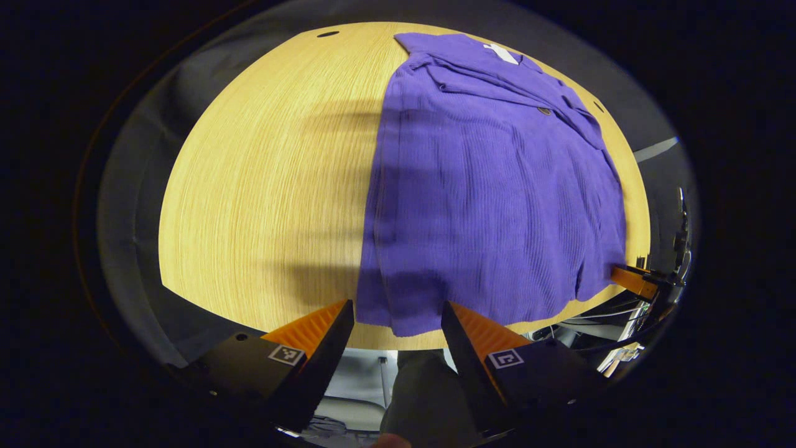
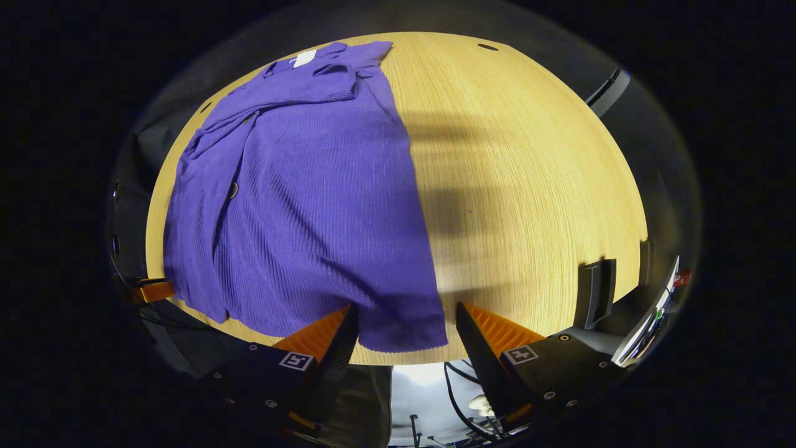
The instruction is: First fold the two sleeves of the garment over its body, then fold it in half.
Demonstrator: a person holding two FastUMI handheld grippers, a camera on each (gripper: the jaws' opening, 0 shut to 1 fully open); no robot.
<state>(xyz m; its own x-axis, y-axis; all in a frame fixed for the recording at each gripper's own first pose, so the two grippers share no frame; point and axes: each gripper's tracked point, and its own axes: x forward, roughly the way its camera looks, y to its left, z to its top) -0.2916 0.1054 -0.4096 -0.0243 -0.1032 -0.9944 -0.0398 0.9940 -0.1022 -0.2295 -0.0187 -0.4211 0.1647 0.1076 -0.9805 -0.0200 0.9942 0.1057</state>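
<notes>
Left gripper view: my left gripper [image 1: 398, 323] hangs over the near edge of the round wooden surface [image 1: 267, 186], its jaws apart and holding nothing. Between them lies the near left corner of the hem of the purple ribbed cardigan [image 1: 491, 205], not touched by either finger. The cardigan lies flat on the right half of the surface, collar and white neck label [image 1: 501, 53] toward the far edge, both sleeves already folded across the body; a button [image 1: 544, 111] shows near the folded sleeve.

Right gripper view: the same cardigan [image 2: 311, 205] covers the left half of the surface [image 2: 528, 186], its hem reaching the near edge. My right gripper [image 2: 407, 330] hangs at that edge, jaws apart and empty, framing the hem's near right corner without contact. A dark stand [image 2: 595, 292] sits at the surface's right edge.
</notes>
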